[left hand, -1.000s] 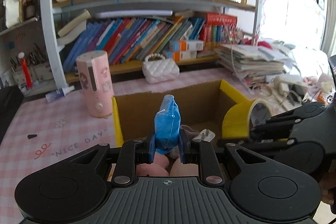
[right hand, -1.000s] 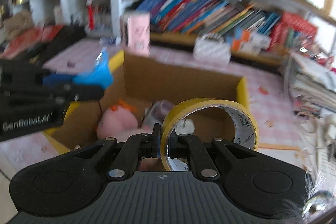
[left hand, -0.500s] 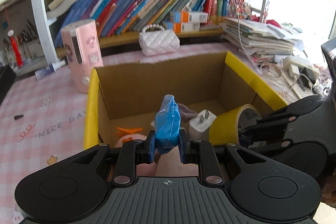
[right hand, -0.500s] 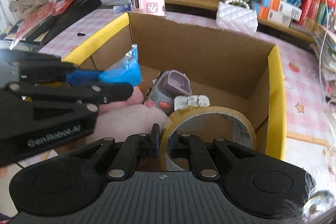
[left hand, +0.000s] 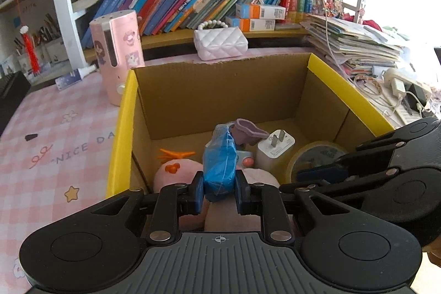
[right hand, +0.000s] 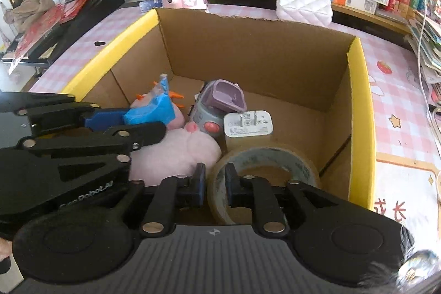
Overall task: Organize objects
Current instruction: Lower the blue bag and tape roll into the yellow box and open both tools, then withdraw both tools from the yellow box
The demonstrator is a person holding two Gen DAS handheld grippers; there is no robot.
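Note:
A cardboard box (left hand: 220, 90) with yellow rims sits on the pink table; it also shows in the right wrist view (right hand: 256, 51). My left gripper (left hand: 219, 189) is shut on a blue plastic packet (left hand: 220, 161), held low inside the box over a pink plush toy (left hand: 171, 172). The packet also shows in the right wrist view (right hand: 151, 109). My right gripper (right hand: 215, 183) is shut on the wall of a tape roll (right hand: 264, 161), which sits low in the box's right side. In the left wrist view the roll (left hand: 314, 156) sits beside a white charger (left hand: 275, 148).
The box also holds a purple-grey toy (right hand: 217, 104) and the white charger (right hand: 248, 126). A pink canister (left hand: 118, 54) and a white quilted purse (left hand: 220, 43) stand behind the box. Bookshelves line the back. Paper stacks and cables (left hand: 358, 51) lie at right.
Both grippers have moved down into the box with their objects. The tape roll has gone from above the rim to low near the box floor.

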